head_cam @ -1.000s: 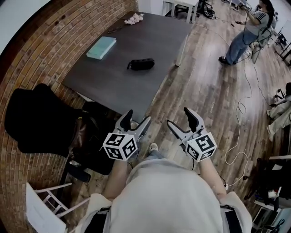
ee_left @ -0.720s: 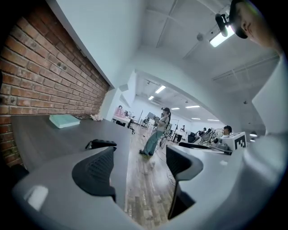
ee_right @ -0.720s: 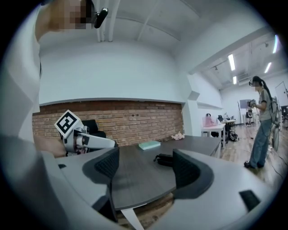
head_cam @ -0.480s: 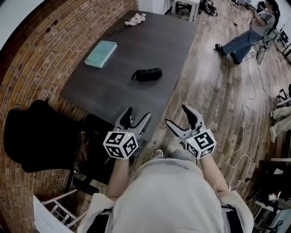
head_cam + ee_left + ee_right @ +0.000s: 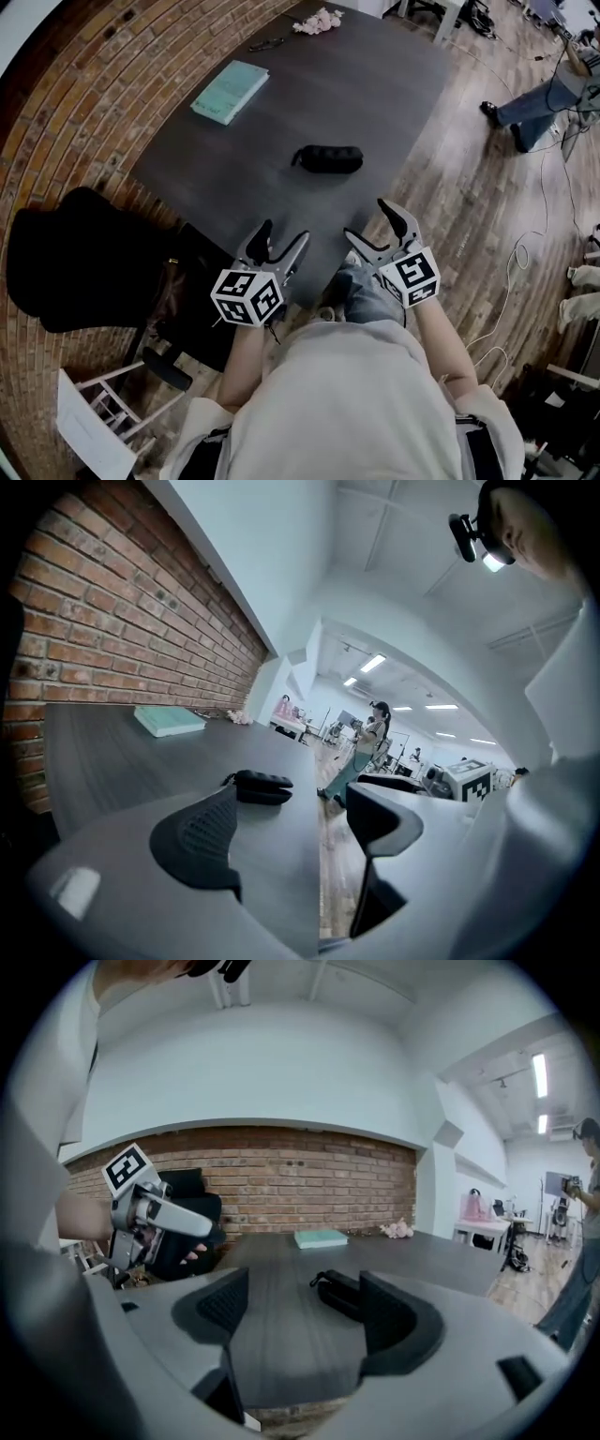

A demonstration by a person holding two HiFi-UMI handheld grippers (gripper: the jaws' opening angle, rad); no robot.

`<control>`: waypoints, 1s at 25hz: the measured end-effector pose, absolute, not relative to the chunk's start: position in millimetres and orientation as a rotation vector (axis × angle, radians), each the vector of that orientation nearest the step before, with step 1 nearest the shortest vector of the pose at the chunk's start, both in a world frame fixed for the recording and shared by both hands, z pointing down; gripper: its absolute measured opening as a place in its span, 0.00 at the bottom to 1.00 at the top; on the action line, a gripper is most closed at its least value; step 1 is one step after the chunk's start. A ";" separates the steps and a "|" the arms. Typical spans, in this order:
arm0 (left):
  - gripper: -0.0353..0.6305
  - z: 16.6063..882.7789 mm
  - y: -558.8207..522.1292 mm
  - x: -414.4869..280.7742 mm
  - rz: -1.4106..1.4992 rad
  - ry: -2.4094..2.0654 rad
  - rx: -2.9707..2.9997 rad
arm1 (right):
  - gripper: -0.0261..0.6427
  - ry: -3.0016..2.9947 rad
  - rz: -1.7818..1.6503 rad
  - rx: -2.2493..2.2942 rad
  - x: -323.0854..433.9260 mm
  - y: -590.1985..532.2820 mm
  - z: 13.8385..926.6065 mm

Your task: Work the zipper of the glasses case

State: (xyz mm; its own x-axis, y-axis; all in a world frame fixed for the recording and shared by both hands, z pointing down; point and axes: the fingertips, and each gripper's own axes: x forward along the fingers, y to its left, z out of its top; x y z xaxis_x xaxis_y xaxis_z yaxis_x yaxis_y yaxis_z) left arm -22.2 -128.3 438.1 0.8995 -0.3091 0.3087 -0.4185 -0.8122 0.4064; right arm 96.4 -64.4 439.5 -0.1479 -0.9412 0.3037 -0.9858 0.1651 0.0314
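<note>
Head view steeply down; 2 claw views low, forward across the same table (image 5: 375,94).

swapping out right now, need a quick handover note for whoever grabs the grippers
Left gripper: open, empty, near the table's near edge.
Right gripper: open, empty, beside it.
Glasses case: lies on the dark table, ahead of both grippers, untouched.
Done: nothing yet; zipper state too small to tell.
Left: probably hold the case with one gripper and work the zipper with the other.
</note>
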 end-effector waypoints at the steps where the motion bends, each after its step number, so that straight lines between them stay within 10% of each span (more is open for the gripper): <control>1: 0.58 440.5 -134.9 -17.7 0.314 -0.551 2.573 | 0.56 -2.195 0.254 1.829 103.8 -75.1 444.5; 25: 0.58 452.1 -230.0 32.7 0.200 -0.944 2.342 | 0.56 -1.993 -0.049 0.816 153.8 -229.0 589.4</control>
